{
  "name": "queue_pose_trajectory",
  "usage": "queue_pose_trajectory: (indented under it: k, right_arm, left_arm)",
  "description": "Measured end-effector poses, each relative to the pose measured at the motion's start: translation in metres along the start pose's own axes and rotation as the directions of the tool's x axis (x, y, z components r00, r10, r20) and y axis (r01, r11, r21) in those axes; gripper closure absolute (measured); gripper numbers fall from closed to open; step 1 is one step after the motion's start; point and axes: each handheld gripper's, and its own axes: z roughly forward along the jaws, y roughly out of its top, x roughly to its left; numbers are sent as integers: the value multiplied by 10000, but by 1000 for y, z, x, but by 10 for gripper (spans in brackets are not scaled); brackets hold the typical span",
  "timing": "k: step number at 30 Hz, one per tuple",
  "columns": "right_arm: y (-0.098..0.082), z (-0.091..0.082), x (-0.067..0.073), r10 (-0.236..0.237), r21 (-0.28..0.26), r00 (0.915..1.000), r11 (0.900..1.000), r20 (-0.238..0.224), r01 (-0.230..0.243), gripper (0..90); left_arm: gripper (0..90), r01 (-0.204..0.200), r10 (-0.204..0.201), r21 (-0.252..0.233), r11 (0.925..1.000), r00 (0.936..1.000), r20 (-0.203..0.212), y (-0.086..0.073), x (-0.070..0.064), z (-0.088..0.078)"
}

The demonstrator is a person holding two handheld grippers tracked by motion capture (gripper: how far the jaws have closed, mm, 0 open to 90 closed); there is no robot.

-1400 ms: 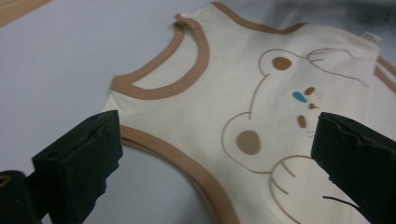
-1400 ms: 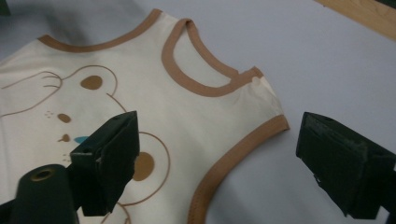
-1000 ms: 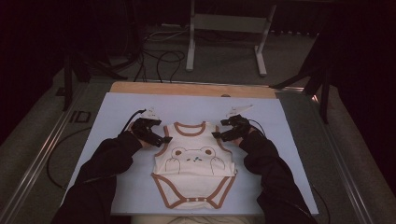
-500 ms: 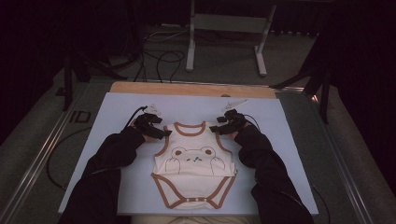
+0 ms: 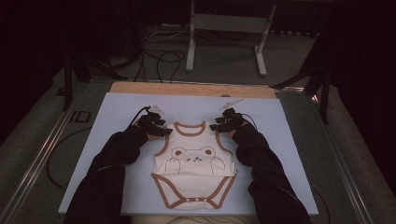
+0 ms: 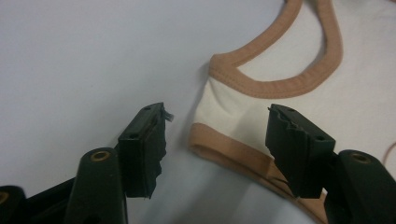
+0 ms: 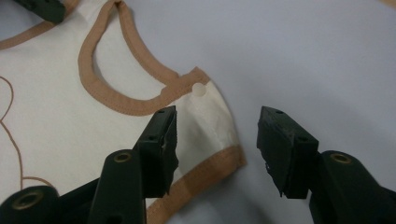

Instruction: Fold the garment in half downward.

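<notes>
A cream baby bodysuit point(image 5: 194, 163) with brown trim and a bear print lies flat on the pale blue table top point(image 5: 116, 112), neck away from the person. My left gripper point(image 5: 166, 132) sits at its left shoulder. In the left gripper view the shoulder strap point(image 6: 224, 107) lies between the jaws point(image 6: 217, 128), which have just been closing and stand apart from the cloth. My right gripper point(image 5: 215, 127) is at the other shoulder. Its jaws point(image 7: 217, 133) have also been closing and straddle the strap's end point(image 7: 205, 121), with gaps still showing.
A wooden strip point(image 5: 187, 88) edges the far side of the table. Beyond it on the floor stand a metal frame point(image 5: 224, 28) and loose cables point(image 5: 163, 56). A jaw of the other gripper point(image 7: 42, 9) shows at the top left of the right gripper view.
Both hands have sunk a little toward the bodysuit's shoulders. The bodysuit has not moved.
</notes>
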Motion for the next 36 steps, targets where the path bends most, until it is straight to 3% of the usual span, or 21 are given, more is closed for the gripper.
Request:
queue_pose_trajectory:
  k: [4, 8, 14, 16, 28, 36]
  right_arm:
    - [-2, 5, 0, 4, 208, 10000, 9998, 53, -5, 510]
    - [-3, 6, 0, -39, 275, 10000, 9996, -17, 39, 537]
    - [-3, 6, 3, -158, 363, 9998, 9992, 138, 153, 585]
    - [-2, 6, 4, -425, 544, 9987, 9977, 277, 410, 659]
    - [0, 5, 10, -389, 807, 9989, 9961, 253, 367, 799]
    - [1, 5, 15, -510, 792, 9985, 9956, 175, 495, 828]
  left_arm:
    - [483, 44, -44, -102, 9999, 10000, 25, 1, -1, 3]
    - [529, -72, 75, 145, 9999, 9997, -246, 6, -3, 5]
    - [601, -124, 127, 244, 9996, 9998, -127, 8, -6, 6]
    - [668, -99, 102, 337, 9994, 9999, -70, 10, -8, 6]
    - [865, 22, -33, 551, 9985, 9998, 207, 13, -12, 7]
    - [883, -57, 50, 591, 9982, 9999, 120, 14, -14, 7]
